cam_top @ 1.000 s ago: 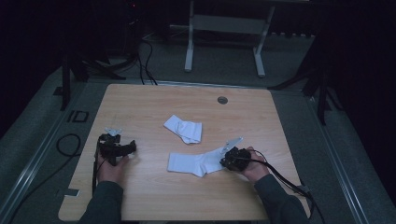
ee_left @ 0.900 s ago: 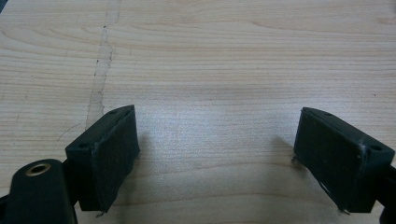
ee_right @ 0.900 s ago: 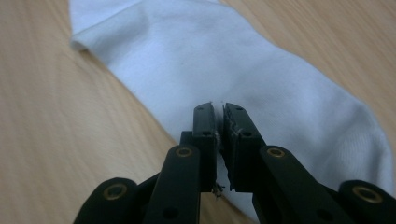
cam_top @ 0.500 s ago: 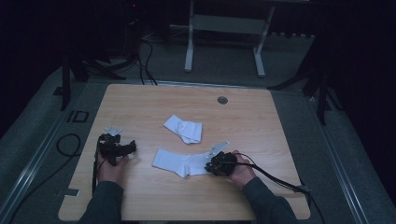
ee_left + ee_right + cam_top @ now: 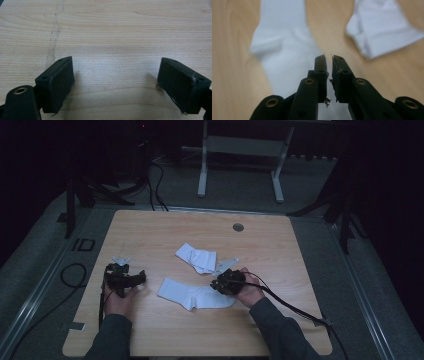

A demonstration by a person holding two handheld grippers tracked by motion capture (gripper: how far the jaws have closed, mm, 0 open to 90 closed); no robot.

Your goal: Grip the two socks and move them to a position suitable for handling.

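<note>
A wooden table (image 5: pixel 150 227) with a round grommet (image 5: pixel 238 227).

The high view looks forward and down over the whole surface (image 5: pixel 280 245) from the near edge, while both gripper views sit super close to the wood, the right one sharing the flat sock (image 5: pixel 284 57) and folded sock (image 5: pixel 382 32) with it.

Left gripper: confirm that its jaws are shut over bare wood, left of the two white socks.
Not quite: the left gripper view shows the left gripper with jaws wide open. It is over the bare table, left of the flat sock and the folded sock.
</note>
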